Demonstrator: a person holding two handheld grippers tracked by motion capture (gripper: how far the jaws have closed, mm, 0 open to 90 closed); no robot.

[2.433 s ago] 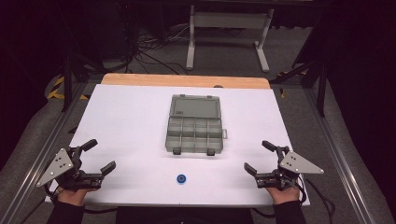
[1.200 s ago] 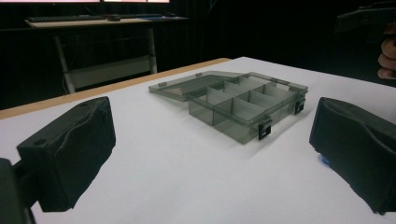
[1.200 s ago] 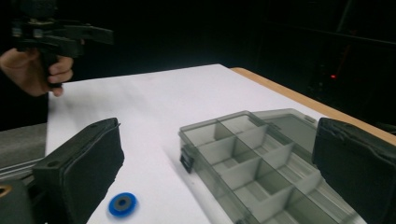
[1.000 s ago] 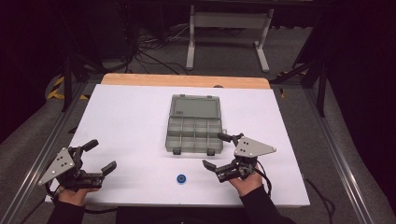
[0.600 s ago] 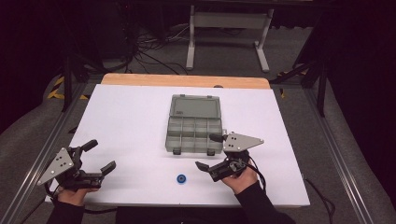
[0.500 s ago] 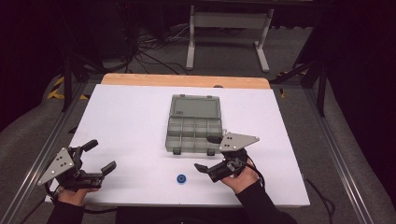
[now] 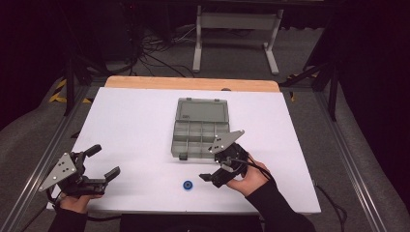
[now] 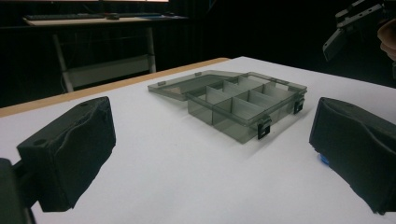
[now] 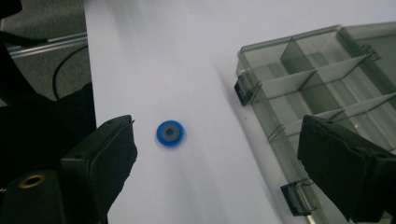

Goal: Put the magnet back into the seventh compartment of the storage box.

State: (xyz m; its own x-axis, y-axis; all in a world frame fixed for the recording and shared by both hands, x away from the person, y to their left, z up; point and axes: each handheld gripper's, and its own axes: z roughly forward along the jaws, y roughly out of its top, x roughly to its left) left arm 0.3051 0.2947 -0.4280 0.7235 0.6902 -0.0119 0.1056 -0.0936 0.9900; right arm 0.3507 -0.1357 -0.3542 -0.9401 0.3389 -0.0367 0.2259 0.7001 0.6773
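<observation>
Beside the open organizer box (image 7: 199,128), your right gripper (image 7: 212,169) narrows its empty jaws to fit the blue ring (image 7: 187,185); your left gripper (image 7: 99,164) idles, released.

From above I see my right gripper (image 7: 209,164) just right of the small blue ring (image 7: 187,185) on the white table (image 7: 125,121). Its jaws have just been closing a little, they are still apart, and nothing sits between them. The ring lies just past the lower fingertip, not touching it. The open grey compartment box (image 7: 198,133) sits right beside the upper finger. My left gripper (image 7: 102,162) rests well apart at the near left corner, jaws spread, nothing between its fingers.
</observation>
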